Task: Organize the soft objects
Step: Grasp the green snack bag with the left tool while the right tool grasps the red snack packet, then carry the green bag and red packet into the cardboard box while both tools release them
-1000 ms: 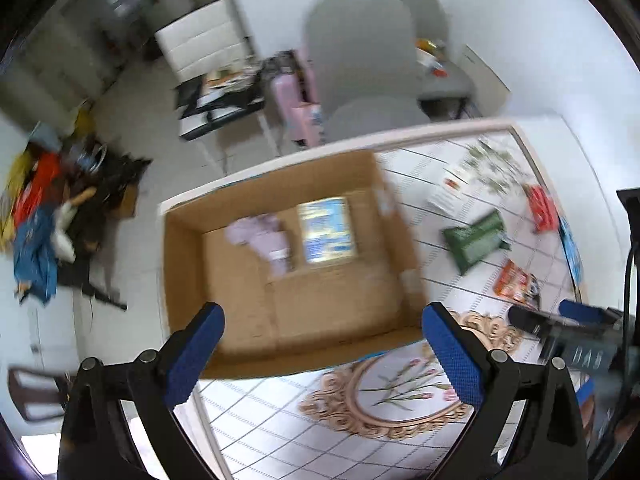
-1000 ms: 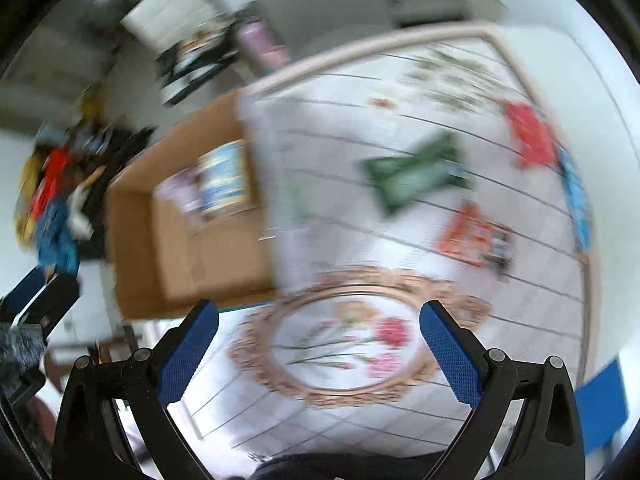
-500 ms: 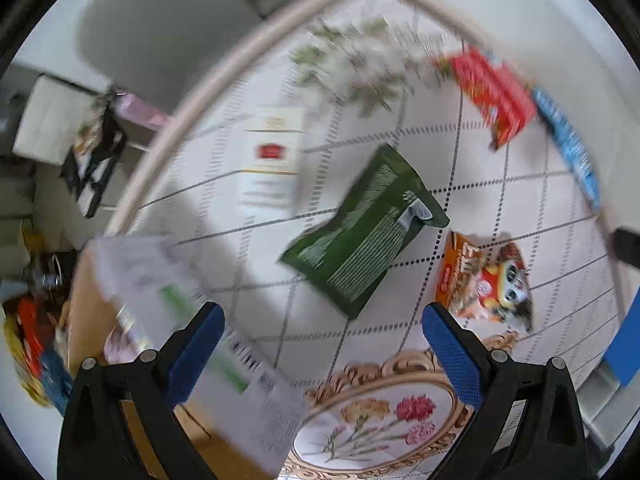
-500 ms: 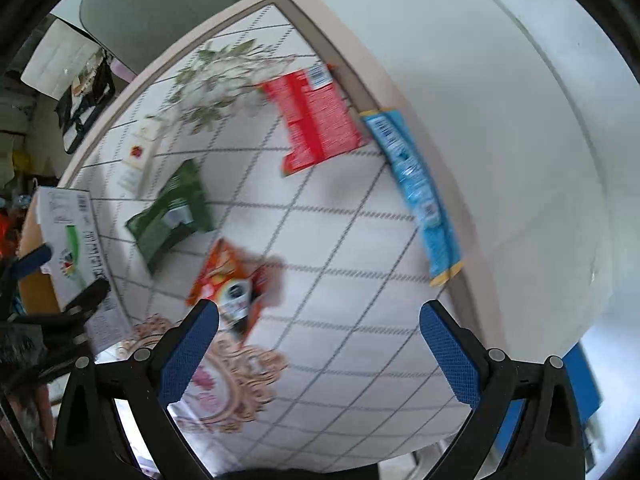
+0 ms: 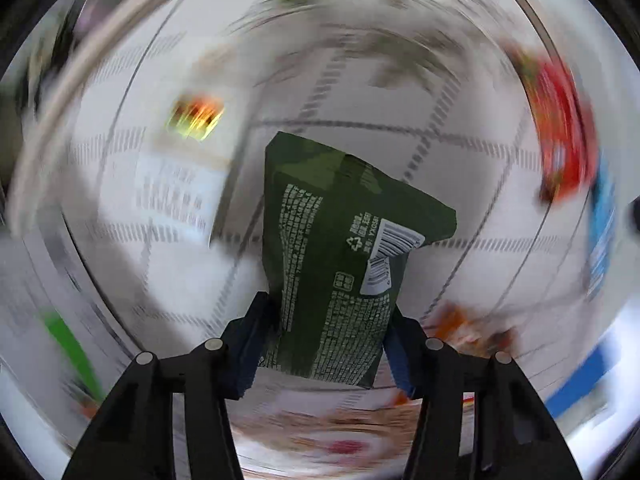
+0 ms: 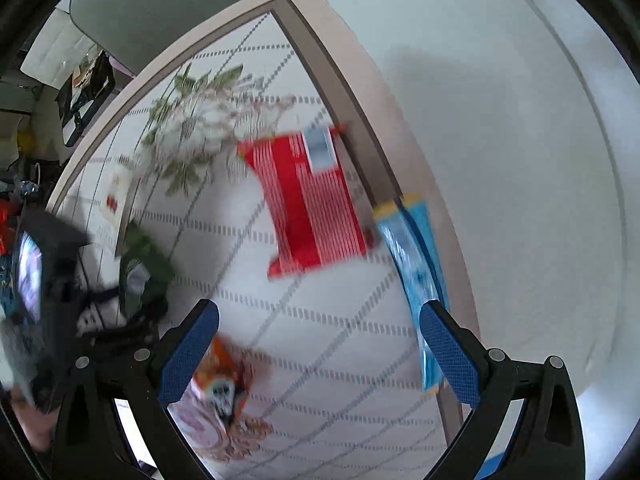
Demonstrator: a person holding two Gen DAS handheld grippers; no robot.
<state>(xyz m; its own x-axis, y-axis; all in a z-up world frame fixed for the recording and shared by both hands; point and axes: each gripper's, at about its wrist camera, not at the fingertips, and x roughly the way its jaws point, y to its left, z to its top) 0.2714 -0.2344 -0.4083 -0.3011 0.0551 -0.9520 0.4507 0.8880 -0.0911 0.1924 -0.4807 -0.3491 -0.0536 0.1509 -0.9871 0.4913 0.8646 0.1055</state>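
Note:
My left gripper (image 5: 326, 336) is shut on the lower end of a dark green snack packet (image 5: 340, 248), which stands up between the blue pads while the table behind it is blurred. The green packet and the left gripper also show at the left of the right wrist view (image 6: 140, 264). My right gripper (image 6: 316, 352) is open and empty above the tiled tablecloth. A red packet (image 6: 312, 200) lies ahead of it, a light blue packet (image 6: 416, 264) lies by its right finger and an orange packet (image 6: 220, 380) lies by its left finger.
A white card with a red mark (image 6: 118, 192) lies at the left on the tablecloth (image 6: 320, 320). The table's beige edge (image 6: 360, 128) runs along the right, with a white wall (image 6: 500, 160) beyond. A grey chair (image 6: 152, 4) stands behind the table.
My left gripper has closed on the green packet, which lay flat on the table half a second ago. My right gripper has moved closer to the red and blue packets.

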